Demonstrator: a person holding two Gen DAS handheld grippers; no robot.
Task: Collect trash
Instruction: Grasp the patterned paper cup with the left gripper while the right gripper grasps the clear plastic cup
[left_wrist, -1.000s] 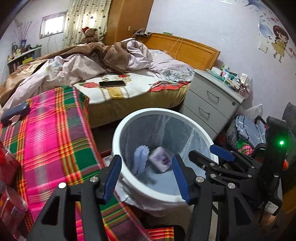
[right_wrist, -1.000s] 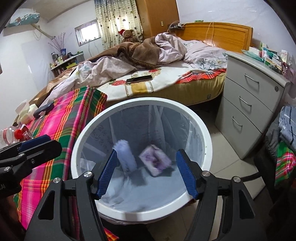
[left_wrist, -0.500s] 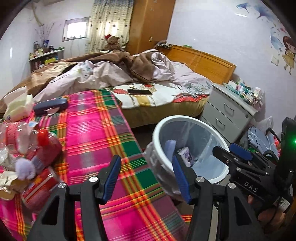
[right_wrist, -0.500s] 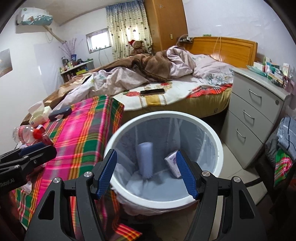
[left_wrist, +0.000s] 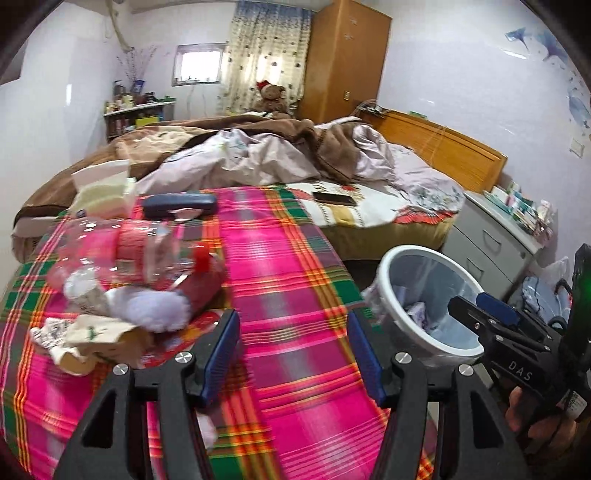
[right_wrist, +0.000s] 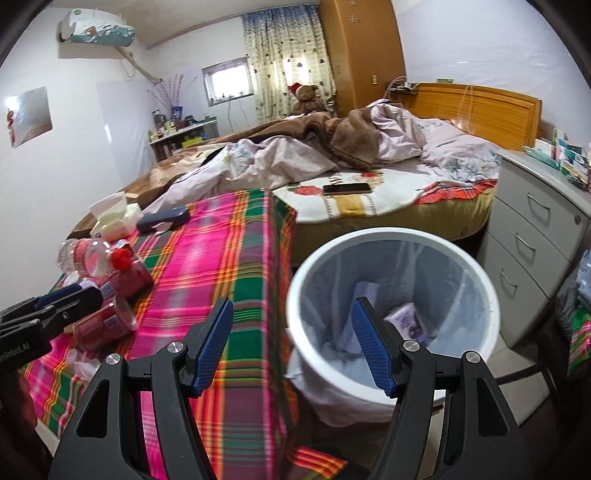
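Plaid tablecloth (left_wrist: 295, 280) now fills the view beneath the empty, opening left gripper (left_wrist: 293, 354), replacing the bin (left_wrist: 424, 254)

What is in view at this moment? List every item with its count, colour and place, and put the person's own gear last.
Trash bin: one, white with clear liner, on the floor beside the table; a few discarded pieces inside.
Tablecloth: one, pink-green plaid, covering the table.
Plastic bottle: one, clear with red cap and label, lying on the cloth.
Cans: two, red, lying on the cloth near the bottle.
Crumpled paper: a small pile, whitish-tan, near table edge.
Tissue pack: one, pale, table's far end.
Case: one, dark blue, beside the tissues.
Phone: one, black, on the bed.
Teddy bear: one, brown, behind the bed.
Drawer cabinet: one, grey, beside the bed.
Left gripper: black, blue pads, opening, nothing between.
Right gripper: same, open, empty.
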